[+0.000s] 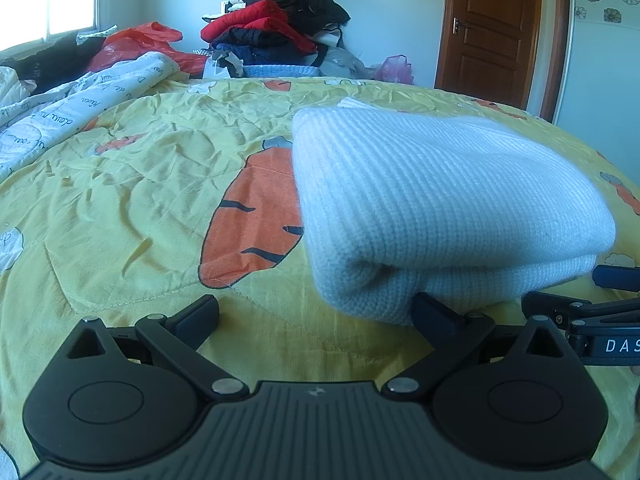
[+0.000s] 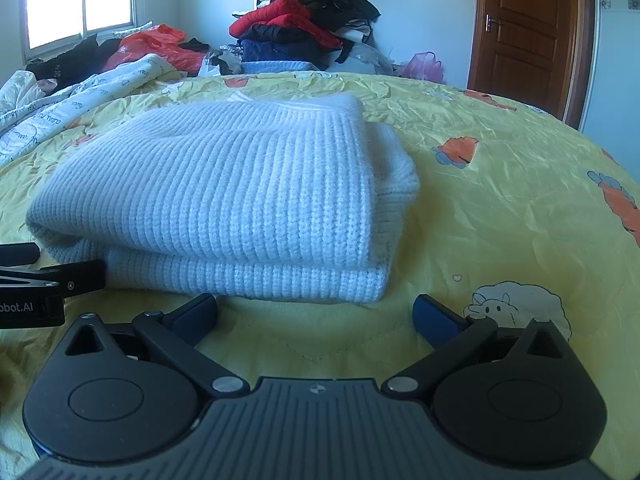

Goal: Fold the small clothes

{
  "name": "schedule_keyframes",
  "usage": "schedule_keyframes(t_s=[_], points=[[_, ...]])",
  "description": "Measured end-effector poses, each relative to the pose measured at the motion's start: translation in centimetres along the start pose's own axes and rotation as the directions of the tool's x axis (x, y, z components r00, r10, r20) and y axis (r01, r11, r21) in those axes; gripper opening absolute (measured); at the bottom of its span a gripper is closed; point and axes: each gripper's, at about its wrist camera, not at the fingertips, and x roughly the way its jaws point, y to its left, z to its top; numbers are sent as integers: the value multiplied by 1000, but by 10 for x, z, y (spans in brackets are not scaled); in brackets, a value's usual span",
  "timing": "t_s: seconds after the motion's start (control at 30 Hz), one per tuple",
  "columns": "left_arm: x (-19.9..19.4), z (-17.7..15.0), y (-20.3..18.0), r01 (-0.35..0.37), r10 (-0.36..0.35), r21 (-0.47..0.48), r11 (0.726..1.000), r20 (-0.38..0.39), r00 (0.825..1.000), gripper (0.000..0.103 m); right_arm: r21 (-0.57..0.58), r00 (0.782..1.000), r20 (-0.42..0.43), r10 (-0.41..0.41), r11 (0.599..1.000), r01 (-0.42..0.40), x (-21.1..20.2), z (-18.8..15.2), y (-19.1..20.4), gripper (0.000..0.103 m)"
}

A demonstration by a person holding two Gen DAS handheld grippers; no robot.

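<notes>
A pale blue ribbed knit sweater (image 1: pixel 440 204) lies folded in a thick stack on the yellow carrot-print quilt (image 1: pixel 140 184). My left gripper (image 1: pixel 316 312) is open just in front of the sweater's near left corner, its right finger touching the fold's underside. In the right wrist view the same sweater (image 2: pixel 224 200) fills the middle, and my right gripper (image 2: pixel 316 312) stands open close before its near edge with nothing between the fingers. The right gripper's side (image 1: pixel 592 320) shows at the left view's right edge; the left gripper's side (image 2: pixel 44 288) shows at the right view's left edge.
A tall heap of red, black and dark clothes (image 2: pixel 304 28) rises at the bed's far end. A white printed duvet (image 1: pixel 72 108) and an orange plastic bag (image 1: pixel 136 44) lie far left. A brown wooden door (image 2: pixel 524 36) stands at the right, a window (image 2: pixel 80 0) at the left.
</notes>
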Motion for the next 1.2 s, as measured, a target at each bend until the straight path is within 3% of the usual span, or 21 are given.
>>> schedule_keyframes(t_s=[1.2], points=[[0, 0, 0, 1, -1, 1, 1000, -1, 1000, 103, -9, 1000, 2, -8, 1000, 8, -2, -1, 0, 102]])
